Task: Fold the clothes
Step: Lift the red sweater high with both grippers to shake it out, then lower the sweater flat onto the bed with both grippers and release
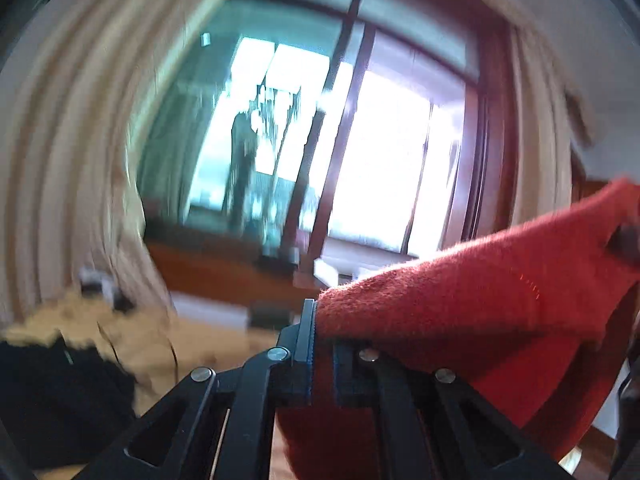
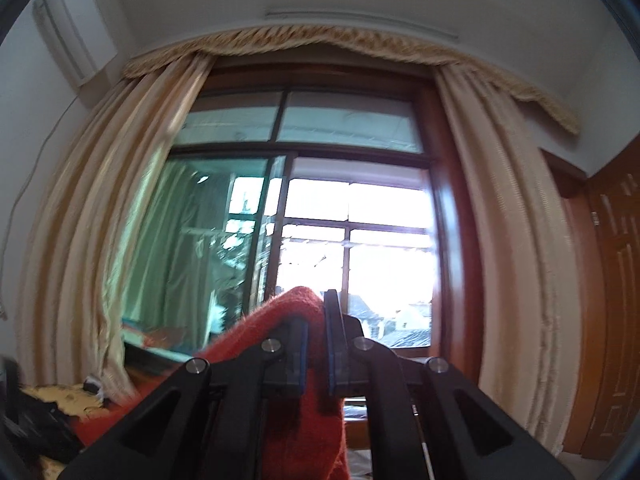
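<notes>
Both tools are raised and point forward. The left tool (image 1: 320, 344) is clamped on red cloth (image 1: 480, 300); the right tool (image 2: 316, 332) likewise pinches it.

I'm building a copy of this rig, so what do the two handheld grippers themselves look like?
Both match. The left gripper and the right gripper are matte black, with angular linkage arms that have cut-out slots and are joined by round silver pivot pins. Each has two flat upright fingers lined with ribbed blue pads. No cables, markings, hands or sleeves show clearly in either view.
</notes>
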A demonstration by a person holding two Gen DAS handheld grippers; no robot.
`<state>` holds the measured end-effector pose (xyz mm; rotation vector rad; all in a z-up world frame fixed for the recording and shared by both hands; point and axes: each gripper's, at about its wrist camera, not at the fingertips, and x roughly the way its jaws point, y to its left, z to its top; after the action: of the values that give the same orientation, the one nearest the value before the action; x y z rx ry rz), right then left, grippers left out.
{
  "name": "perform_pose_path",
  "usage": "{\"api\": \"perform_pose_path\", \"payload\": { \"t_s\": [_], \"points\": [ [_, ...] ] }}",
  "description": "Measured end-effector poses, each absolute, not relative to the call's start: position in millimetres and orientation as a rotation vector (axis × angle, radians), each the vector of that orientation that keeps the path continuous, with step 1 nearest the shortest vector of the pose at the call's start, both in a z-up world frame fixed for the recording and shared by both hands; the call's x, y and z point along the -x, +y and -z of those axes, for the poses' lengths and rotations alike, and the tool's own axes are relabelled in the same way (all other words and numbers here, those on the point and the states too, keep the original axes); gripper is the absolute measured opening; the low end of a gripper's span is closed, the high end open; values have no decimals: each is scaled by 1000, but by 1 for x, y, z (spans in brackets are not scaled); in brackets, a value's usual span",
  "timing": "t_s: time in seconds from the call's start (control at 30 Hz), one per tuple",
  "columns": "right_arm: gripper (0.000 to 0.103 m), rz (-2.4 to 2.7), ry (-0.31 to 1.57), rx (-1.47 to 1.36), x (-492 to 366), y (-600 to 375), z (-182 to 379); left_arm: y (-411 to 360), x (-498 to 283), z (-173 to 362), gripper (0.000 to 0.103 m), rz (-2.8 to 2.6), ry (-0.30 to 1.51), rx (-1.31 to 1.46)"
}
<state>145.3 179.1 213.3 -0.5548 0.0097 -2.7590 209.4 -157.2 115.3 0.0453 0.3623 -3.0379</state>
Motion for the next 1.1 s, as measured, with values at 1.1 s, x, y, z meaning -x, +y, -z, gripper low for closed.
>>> {"api": "perform_pose_path", "payload": {
  "t_s": [1.1],
  "points": [
    [8, 2946, 337, 53, -54, 162, -188, -201, -142, -137, 7, 2826, -108, -310]
  ]
}}
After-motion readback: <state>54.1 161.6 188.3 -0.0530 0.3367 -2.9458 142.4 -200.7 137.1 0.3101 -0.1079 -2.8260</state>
